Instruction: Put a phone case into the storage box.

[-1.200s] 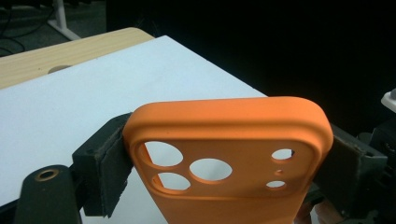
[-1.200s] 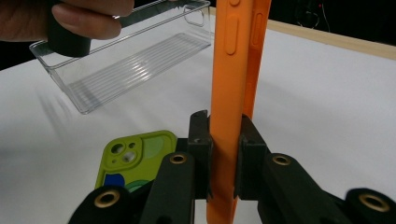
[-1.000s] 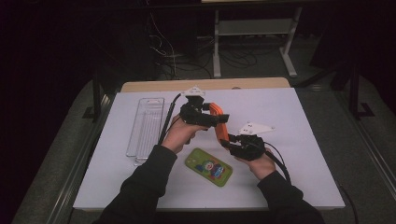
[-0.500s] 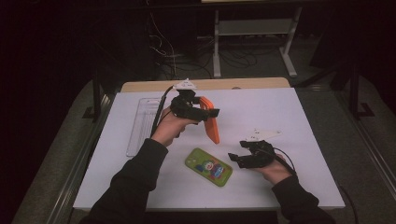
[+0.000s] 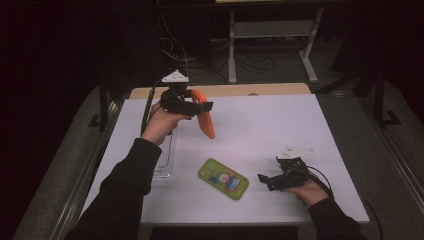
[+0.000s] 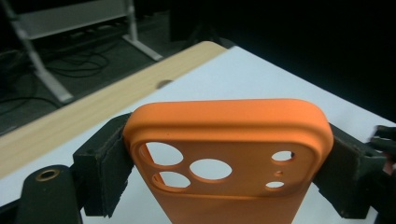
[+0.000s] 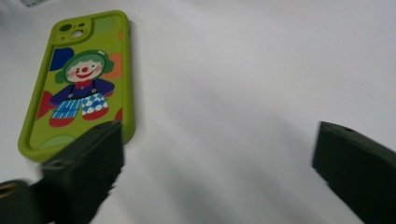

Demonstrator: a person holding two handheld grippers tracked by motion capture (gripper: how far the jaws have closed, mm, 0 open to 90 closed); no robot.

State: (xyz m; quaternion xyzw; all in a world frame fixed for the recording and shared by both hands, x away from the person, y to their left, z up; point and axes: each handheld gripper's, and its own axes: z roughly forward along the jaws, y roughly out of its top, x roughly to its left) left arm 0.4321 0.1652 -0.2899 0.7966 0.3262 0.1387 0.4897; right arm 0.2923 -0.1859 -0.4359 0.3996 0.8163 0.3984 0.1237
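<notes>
Left hand-held gripper (image 5: 202, 106) clamps the orange case (image 6: 229, 154), lower end cut off; right hand-held gripper (image 7: 212, 163), just opening, empty.

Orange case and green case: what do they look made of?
Orange case: looks like matte silicone or soft plastic; even, glare-free surface, rounded rim, moulded camera holes. Green case: probably glossier soft plastic or TPU with a printed clown picture; slight sheen along its raised rim. Neither look settles the exact polymer.
</notes>
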